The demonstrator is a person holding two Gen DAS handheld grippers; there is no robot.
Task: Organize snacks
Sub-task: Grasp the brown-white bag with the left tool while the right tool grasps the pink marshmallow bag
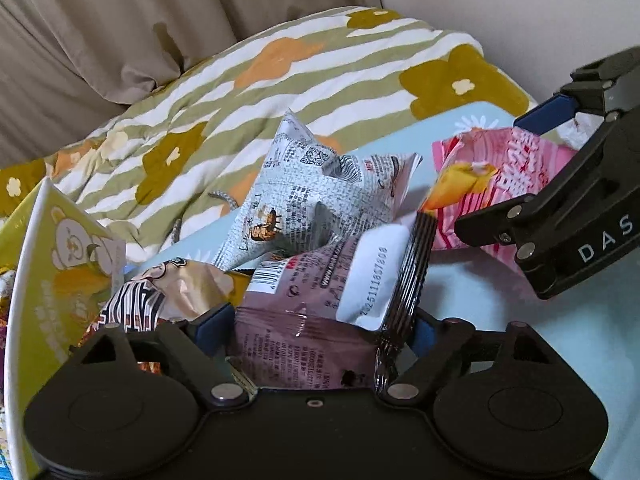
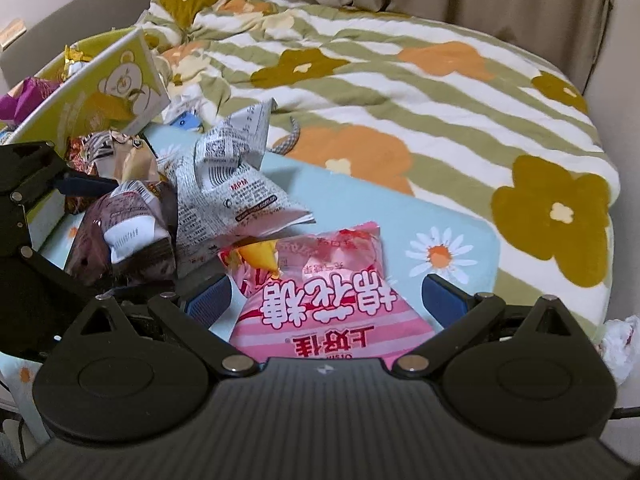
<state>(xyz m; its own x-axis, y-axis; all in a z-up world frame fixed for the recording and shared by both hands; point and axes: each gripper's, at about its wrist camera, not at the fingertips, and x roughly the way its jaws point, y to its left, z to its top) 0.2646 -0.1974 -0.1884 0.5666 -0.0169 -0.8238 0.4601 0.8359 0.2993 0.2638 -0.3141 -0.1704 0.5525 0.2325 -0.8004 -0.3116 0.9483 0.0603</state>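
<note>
On the bed, snack pile: we see it on a light-blue daisy mat [image 2: 448, 216] over a striped flower quilt [image 2: 400, 92].
L gripper [image 1: 316, 330]: blue pads either side of the brown packet [image 1: 304, 320]; left pad looks touching, right pad half hidden behind the crimped edge, so we can't tell if it's clamped.
R gripper [image 2: 336, 300]: fingers wide apart around the pink packet [image 2: 328, 304]; left pad at the bag's edge, right pad clear of it, not gripping.
L view only: R gripper [image 1: 516, 172] seen from the side at the pink packet [image 1: 500, 176], upper blue pad above it, lower finger across its front.
R view only: pink bag's big lettering, purple wrapper [image 2: 24, 96] and gold wrapper [image 2: 76, 58] in the box, crumpled white bag [image 2: 620, 340] at far right.
Both views: newsprint-pattern packet [image 1: 316, 196] lying on the brown one; tan striped packet [image 1: 172, 284] to the left; green bear box [image 1: 60, 264] beside the pile.
</note>
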